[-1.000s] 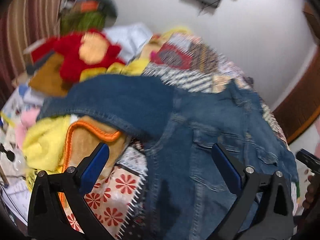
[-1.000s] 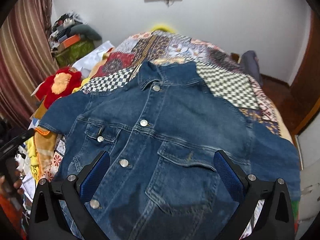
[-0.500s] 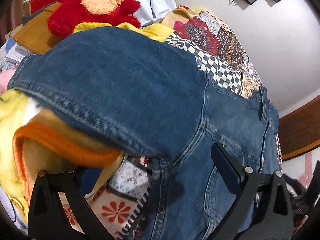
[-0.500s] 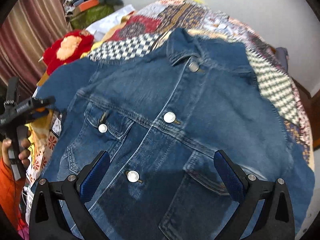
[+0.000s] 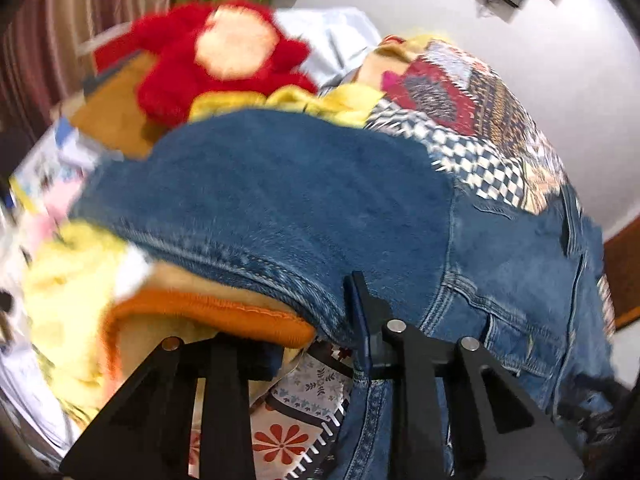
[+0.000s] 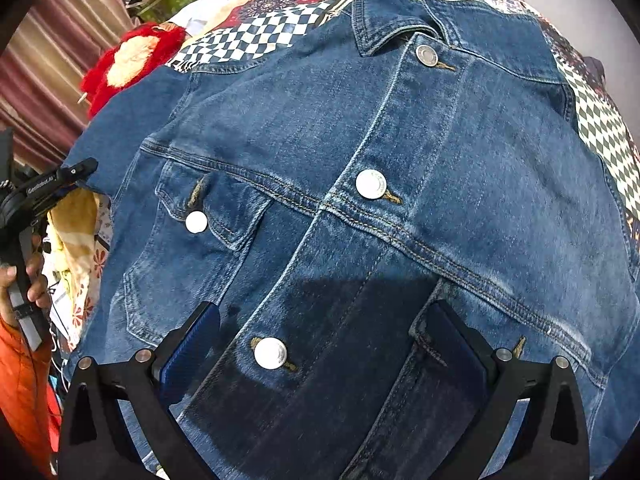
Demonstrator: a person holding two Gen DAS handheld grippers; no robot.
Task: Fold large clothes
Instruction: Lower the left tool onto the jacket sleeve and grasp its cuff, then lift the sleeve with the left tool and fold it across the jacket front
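A blue denim jacket (image 6: 400,140) lies front up, buttoned, on the bed. One sleeve (image 5: 280,192) stretches left over an orange-edged cloth (image 5: 208,308). My left gripper (image 5: 312,340) is at that sleeve's lower hem near the armpit, and its jaws are closing with the hem between them. The right fingertip (image 5: 358,316) touches the denim, the other is hidden under the orange cloth, and quilt still shows in the gap. My right gripper (image 6: 324,352) hangs open just above the jacket's lower front, astride the button placket. The right wrist view shows the left gripper (image 6: 52,188) at the sleeve, held by a hand (image 6: 28,280).
A patchwork quilt (image 5: 472,152) covers the bed. Beyond the sleeve sit a red plush toy (image 5: 224,48), yellow cloths (image 5: 68,280) and papers. A striped curtain (image 5: 48,40) hangs at the left, and a wooden door (image 5: 624,272) stands at the right. An orange sleeve (image 6: 20,380) is at the lower left.
The left jaws went from wide open to narrow around the sleeve's hem. The right gripper sank and tipped down toward the jacket's front, which now fills its view.
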